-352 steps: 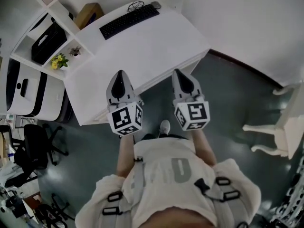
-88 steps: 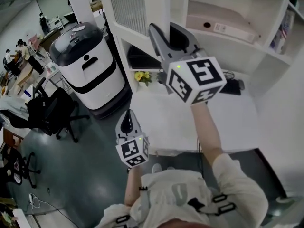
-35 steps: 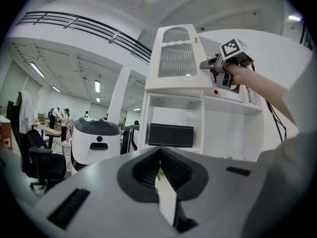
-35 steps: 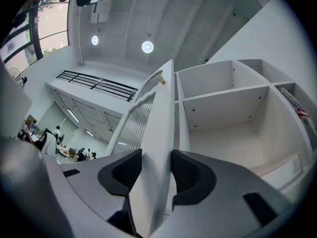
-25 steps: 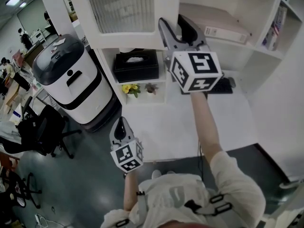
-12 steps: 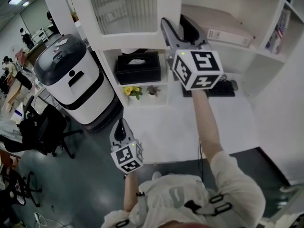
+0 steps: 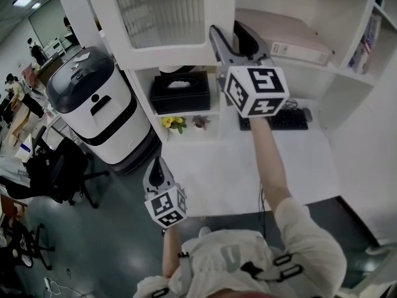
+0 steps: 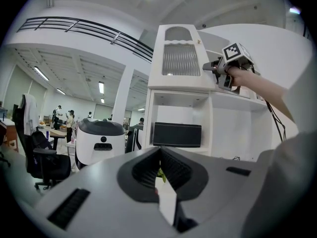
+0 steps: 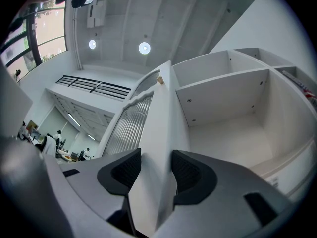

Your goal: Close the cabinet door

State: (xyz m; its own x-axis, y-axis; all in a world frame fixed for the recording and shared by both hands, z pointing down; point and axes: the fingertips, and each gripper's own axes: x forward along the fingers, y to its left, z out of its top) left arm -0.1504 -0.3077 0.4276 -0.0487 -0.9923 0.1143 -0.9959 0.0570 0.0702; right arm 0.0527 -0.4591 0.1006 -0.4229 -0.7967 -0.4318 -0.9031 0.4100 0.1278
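Note:
The white cabinet door (image 7: pixel 161 17), with a ribbed glass panel, stands swung out in front of the shelf unit. My right gripper (image 7: pixel 228 33) is raised to it. In the right gripper view, its jaws straddle the door's (image 9: pixel 154 128) free edge and the pads press on both faces. Behind that edge lies the open white compartment (image 9: pixel 233 113). My left gripper (image 7: pixel 158 174) hangs low over the floor by the desk's front, shut and holding nothing. The left gripper view shows its closed jaws (image 8: pixel 159 175) and the right gripper (image 8: pixel 218 68) at the door.
A white desk (image 7: pixel 211 160) with a keyboard (image 7: pixel 282 120) stands below the shelves. A black tissue box (image 7: pixel 180 92) and yellow flowers (image 7: pixel 172 123) sit in lower cubbies. A white and black round machine (image 7: pixel 99 101) and an office chair (image 7: pixel 56 172) stand at the left.
My right gripper has shifted a little sideways, still clamped on the door's edge, and the door's face has turned slightly with it. The left gripper has stayed low.

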